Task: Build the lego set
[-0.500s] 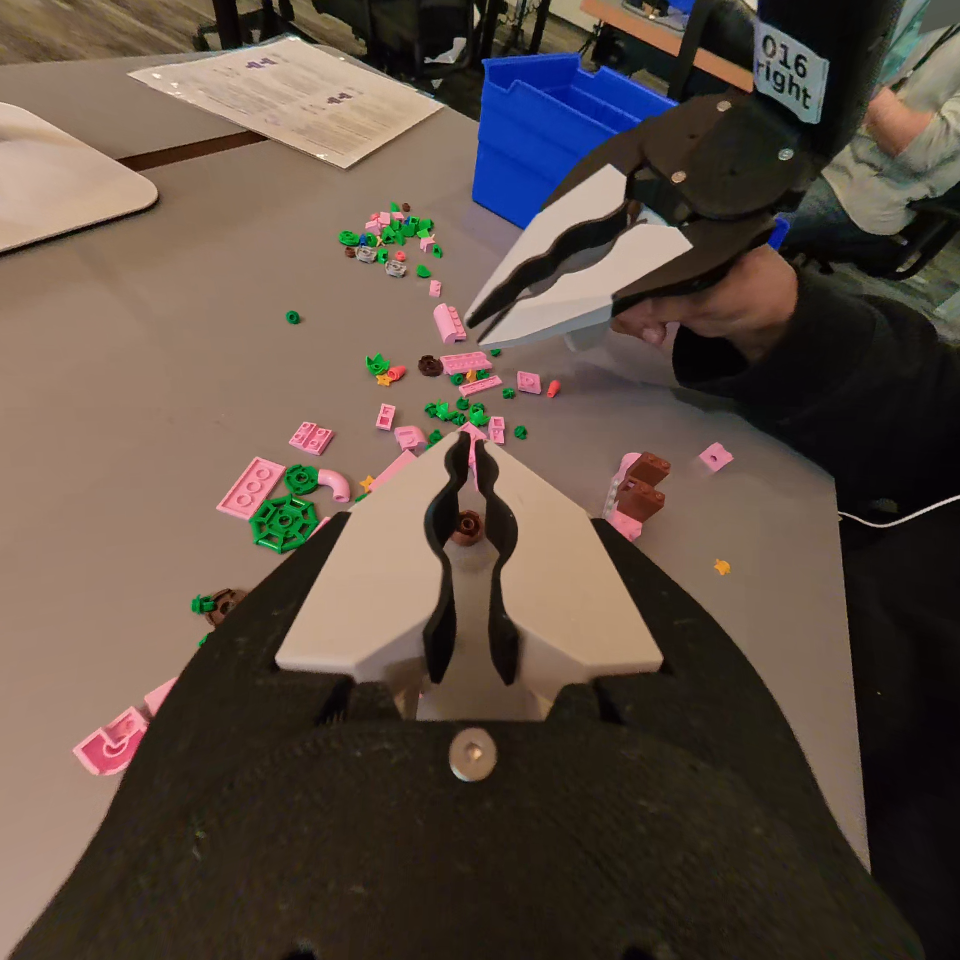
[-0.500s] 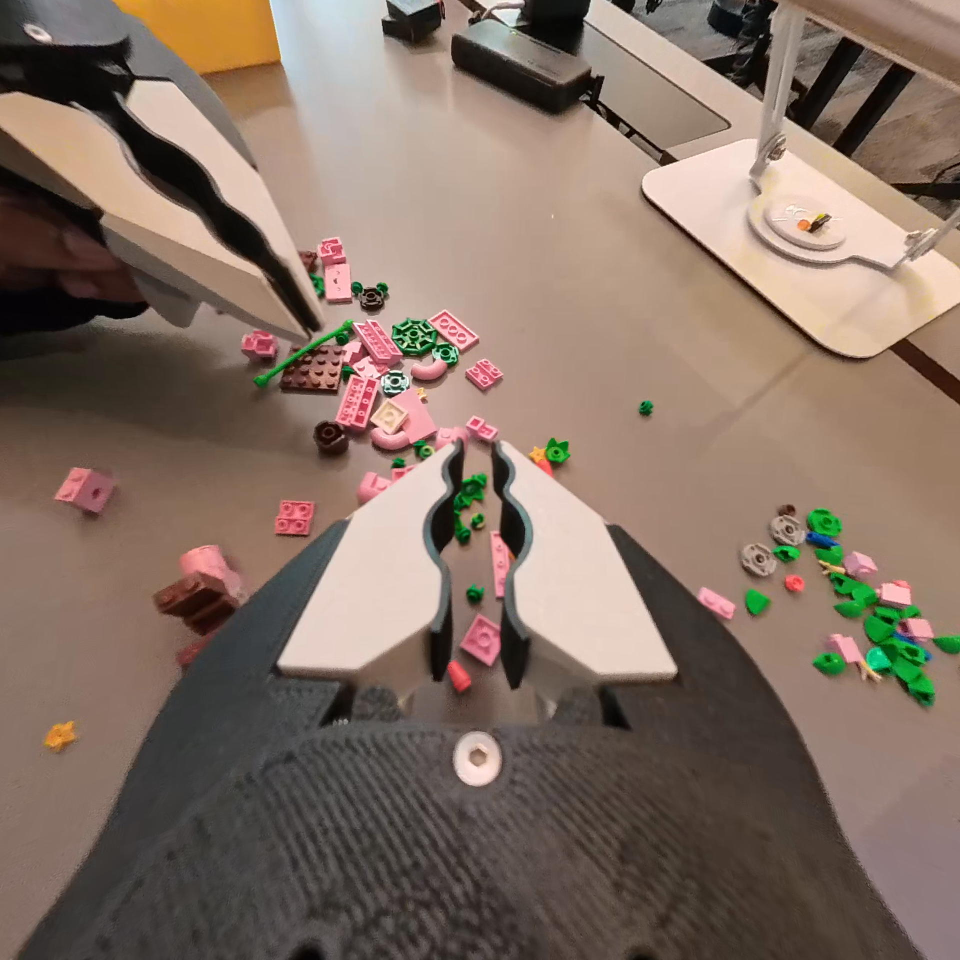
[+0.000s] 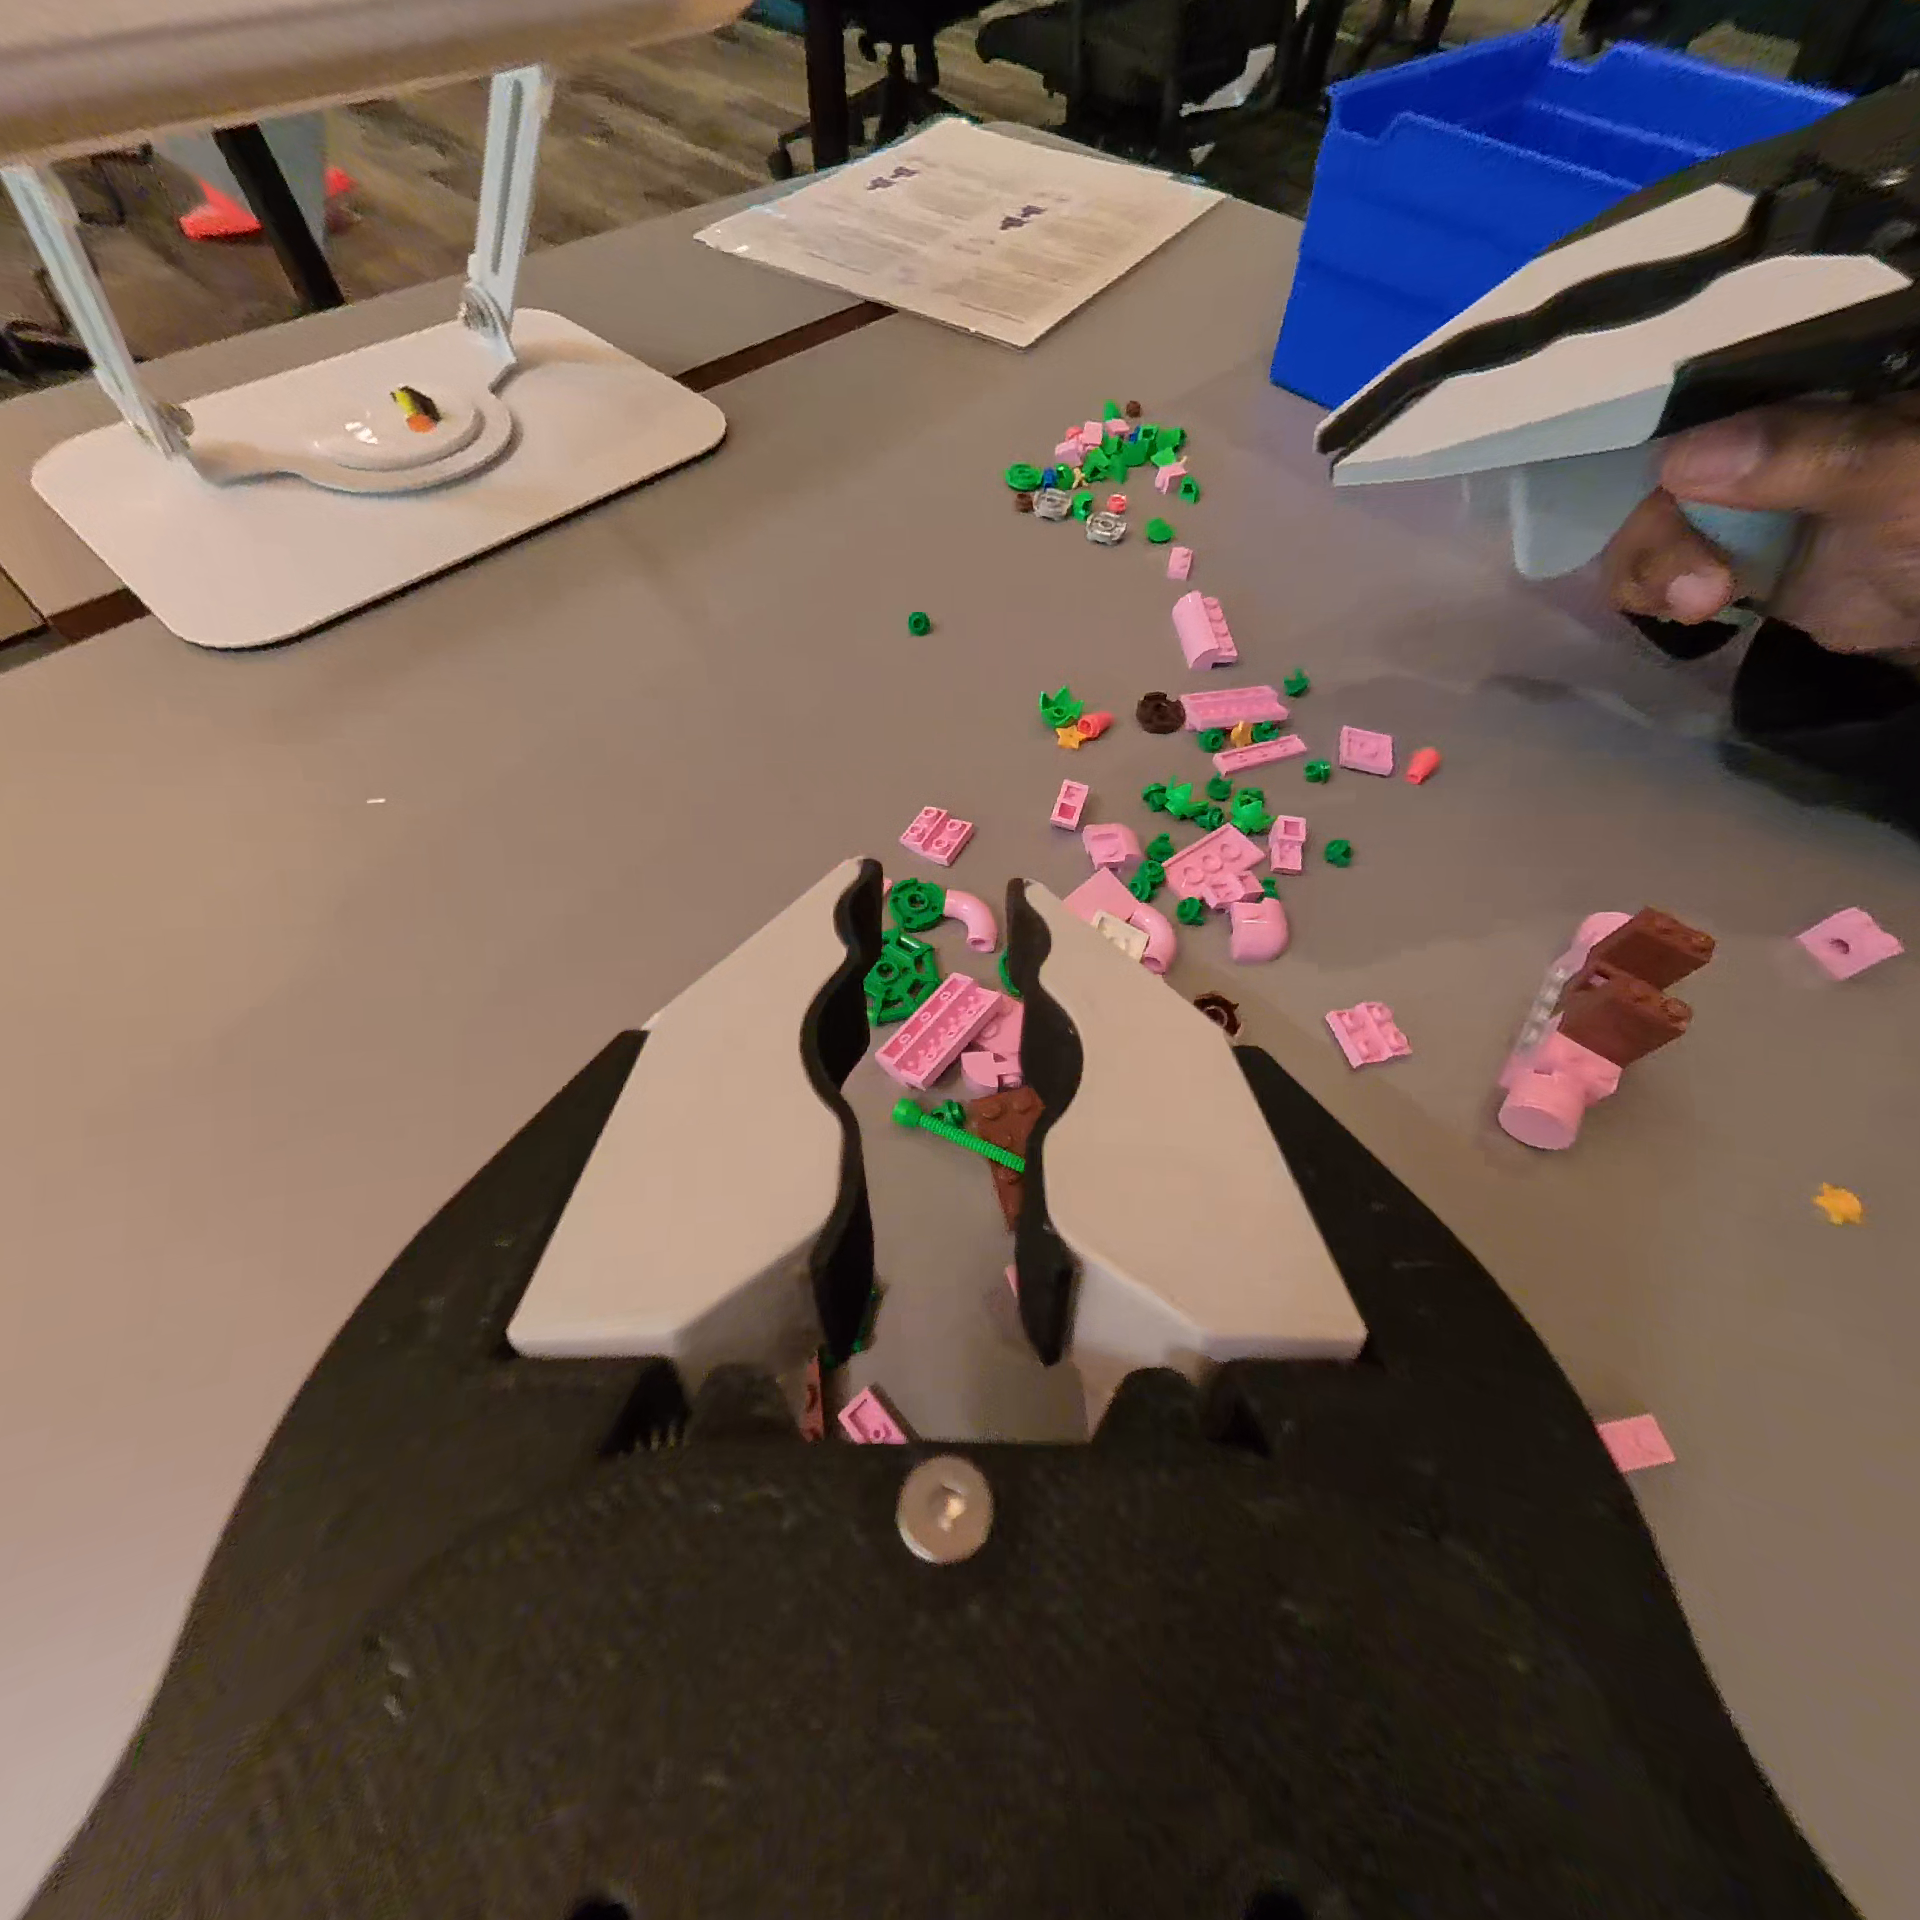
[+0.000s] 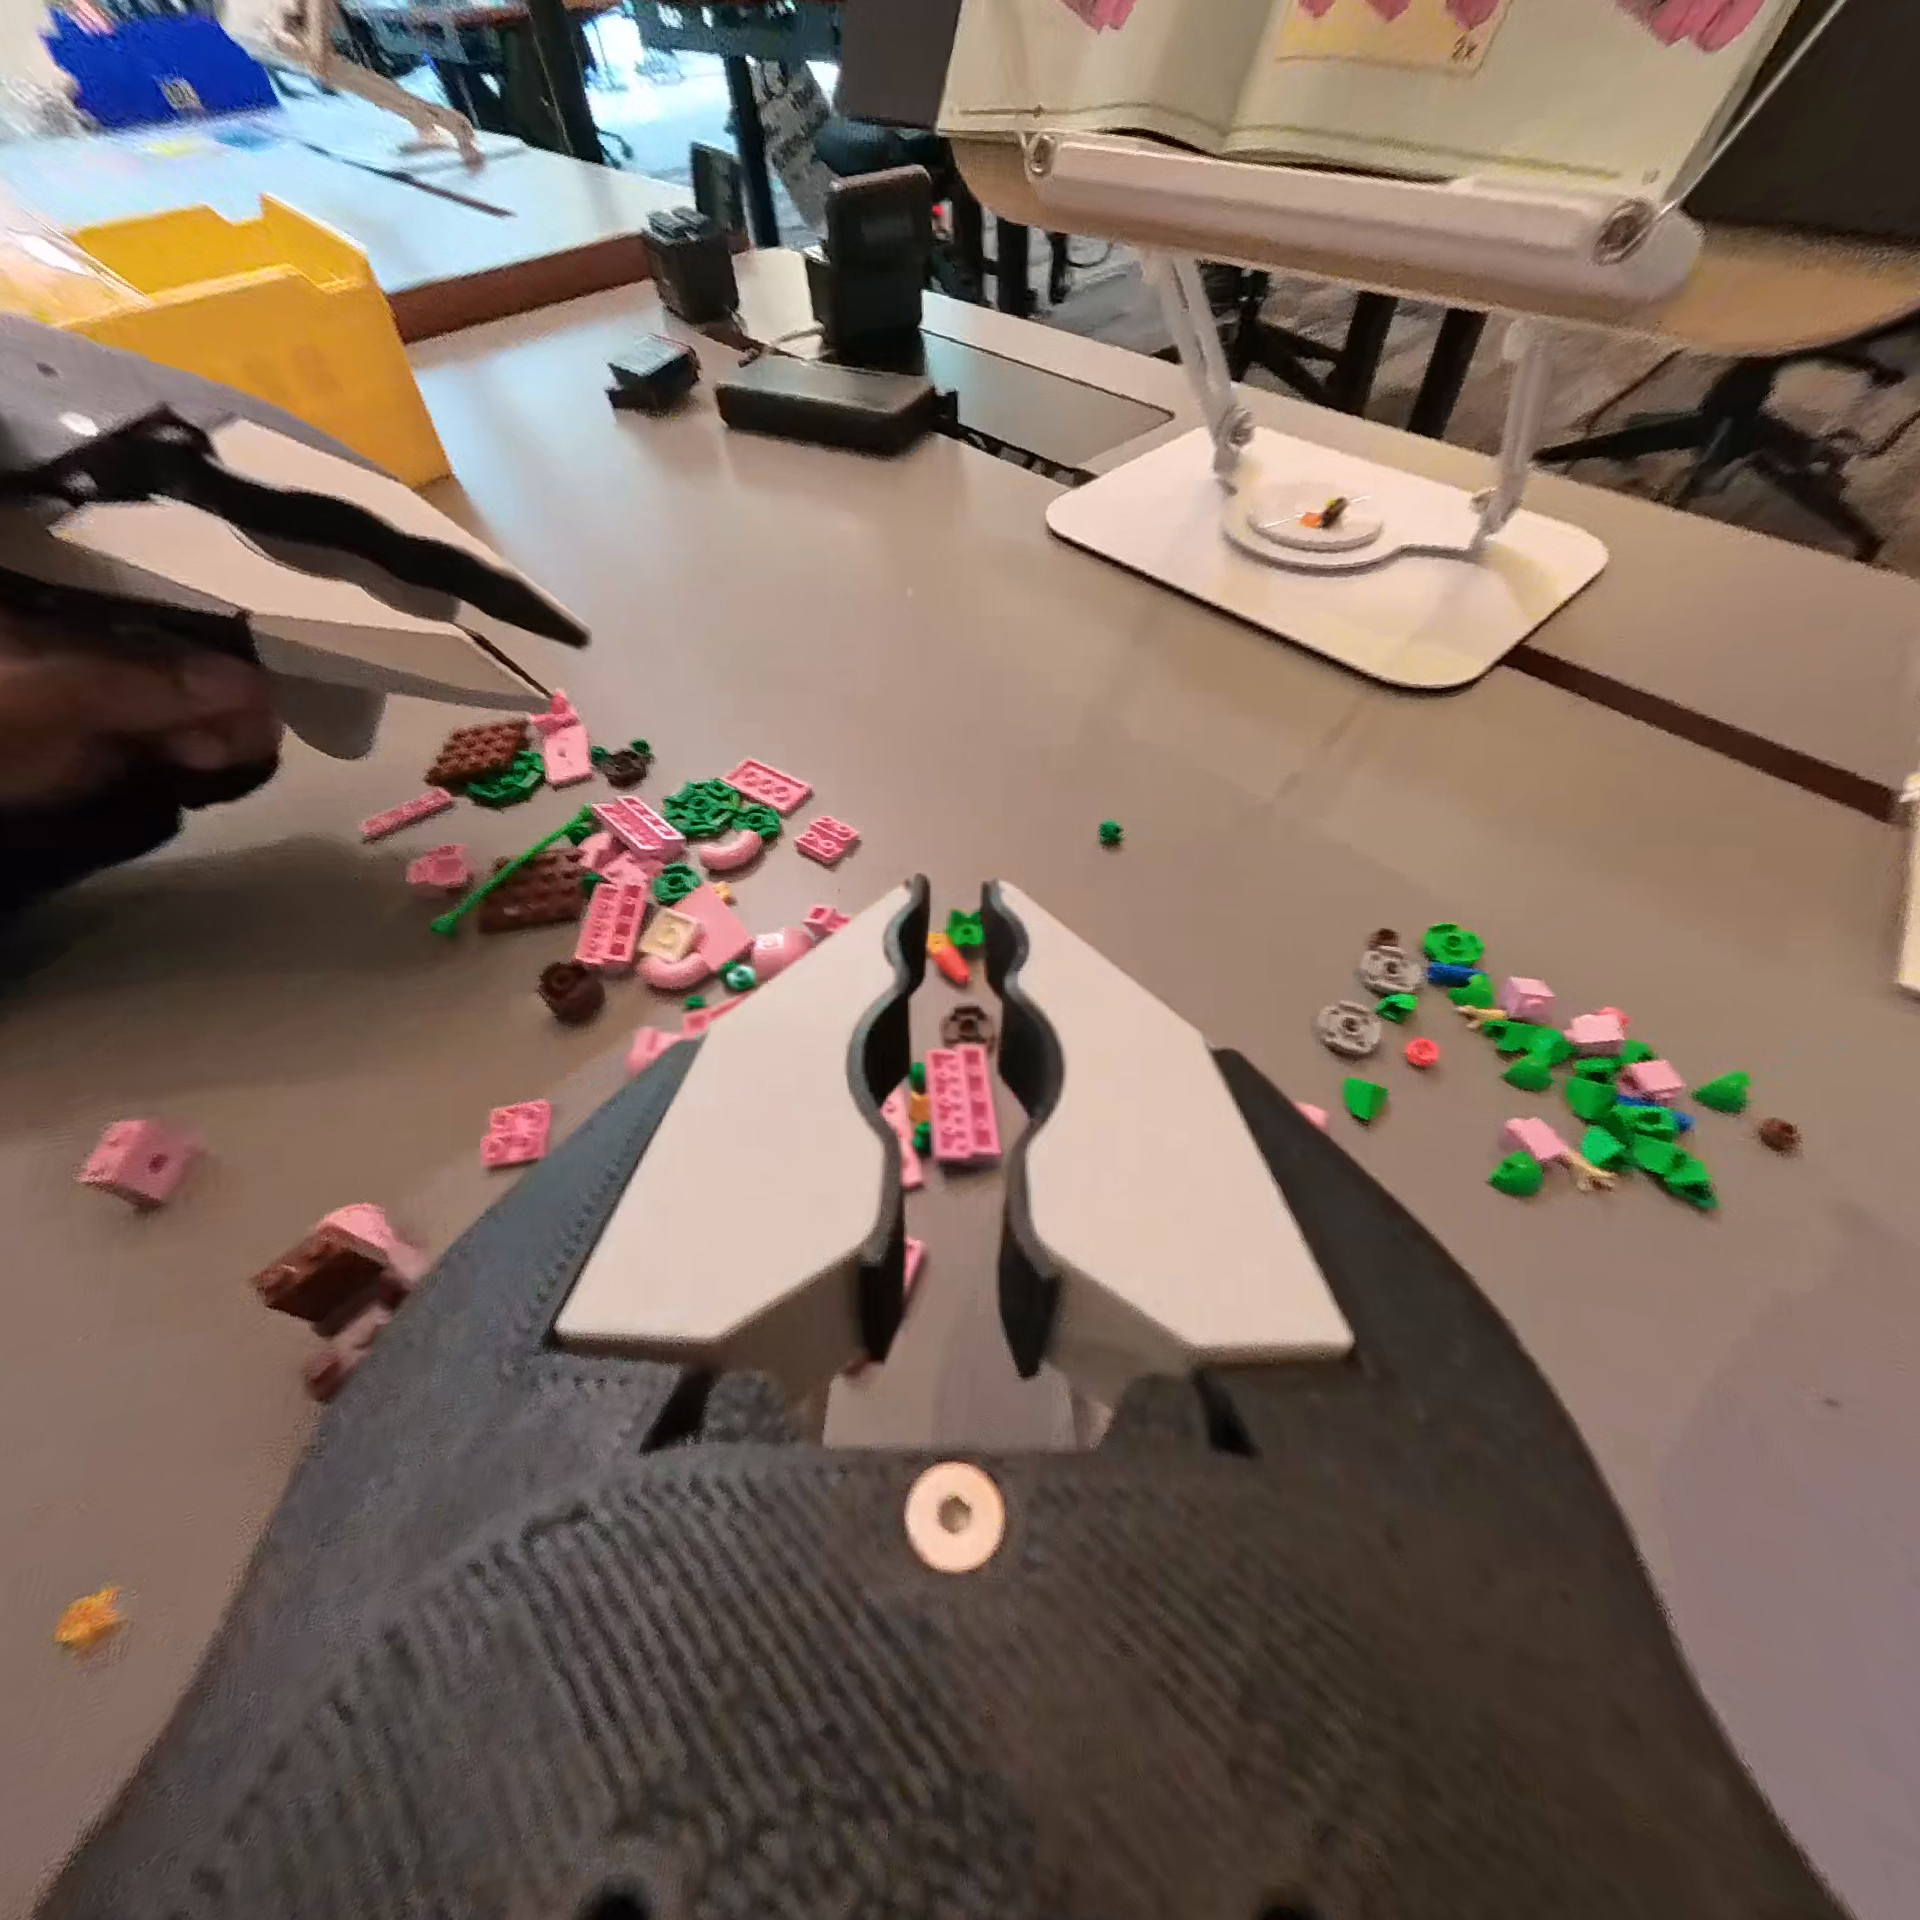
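Soft, warm indoor light falls evenly on the grey surface (image 3: 416,935), with a pale sheen near the blue bin (image 3: 1455,229). Shadows are faint and diffuse. Both wide-angle views bend straight lines at the edges. Motion blur smears the far tongs (image 4: 540,665) and the hand (image 3: 1766,540); the background behind the yellow bin (image 4: 260,312) is washed bright and out of focus.

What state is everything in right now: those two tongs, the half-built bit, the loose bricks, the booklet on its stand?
Left tongs: open, holding nothing, above the loose pieces.
Right tongs: open, holding nothing.
Pink and brown sub-assembly: partly built, lying on its side.
Loose bricks: scattered on the table, unjoined.
Instruction booklet: open on the white stand.
Blue bin: upright, contents hidden.
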The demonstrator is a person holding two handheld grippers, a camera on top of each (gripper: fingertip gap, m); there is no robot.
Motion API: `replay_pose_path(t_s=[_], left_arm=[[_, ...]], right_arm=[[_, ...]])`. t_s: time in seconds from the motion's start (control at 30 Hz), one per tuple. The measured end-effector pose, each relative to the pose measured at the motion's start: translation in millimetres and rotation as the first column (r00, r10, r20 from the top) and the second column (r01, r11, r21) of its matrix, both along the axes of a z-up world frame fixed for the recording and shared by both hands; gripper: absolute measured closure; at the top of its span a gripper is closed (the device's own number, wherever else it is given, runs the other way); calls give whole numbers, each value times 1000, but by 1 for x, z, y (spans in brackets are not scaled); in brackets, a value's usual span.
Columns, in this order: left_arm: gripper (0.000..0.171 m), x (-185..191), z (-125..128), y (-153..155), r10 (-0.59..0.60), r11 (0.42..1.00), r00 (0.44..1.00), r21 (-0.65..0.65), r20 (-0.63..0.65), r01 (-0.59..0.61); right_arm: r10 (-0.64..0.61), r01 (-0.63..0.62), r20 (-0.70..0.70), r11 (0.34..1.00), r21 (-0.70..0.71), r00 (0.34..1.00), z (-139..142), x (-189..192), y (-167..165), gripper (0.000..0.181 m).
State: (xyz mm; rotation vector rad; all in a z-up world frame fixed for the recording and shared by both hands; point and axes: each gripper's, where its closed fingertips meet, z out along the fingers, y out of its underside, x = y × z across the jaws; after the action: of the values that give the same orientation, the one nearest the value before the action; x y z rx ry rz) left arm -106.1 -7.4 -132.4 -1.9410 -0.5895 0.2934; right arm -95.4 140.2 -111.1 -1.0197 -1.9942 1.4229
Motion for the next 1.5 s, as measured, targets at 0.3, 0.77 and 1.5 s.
replay_pose_path(t_s=[0.3, 0.77, 1.5], left_arm=[[148, -22, -16, -23, 115, 987, 992, -107, -52, -120], [159, -1, -6, -5, -64, 990, 991, 132, 114, 49], [171, -29, 34, -62, 168, 976, 980, 160, -107, -150]], right_arm=[[-56, 78, -137, 985, 157, 989, 14, 3, 18, 169], [-18, 24, -108, 998, 53, 994, 12, 7, 8, 164], [-96, 84, -245, 995, -56, 965, 44, 6, 25, 160]])
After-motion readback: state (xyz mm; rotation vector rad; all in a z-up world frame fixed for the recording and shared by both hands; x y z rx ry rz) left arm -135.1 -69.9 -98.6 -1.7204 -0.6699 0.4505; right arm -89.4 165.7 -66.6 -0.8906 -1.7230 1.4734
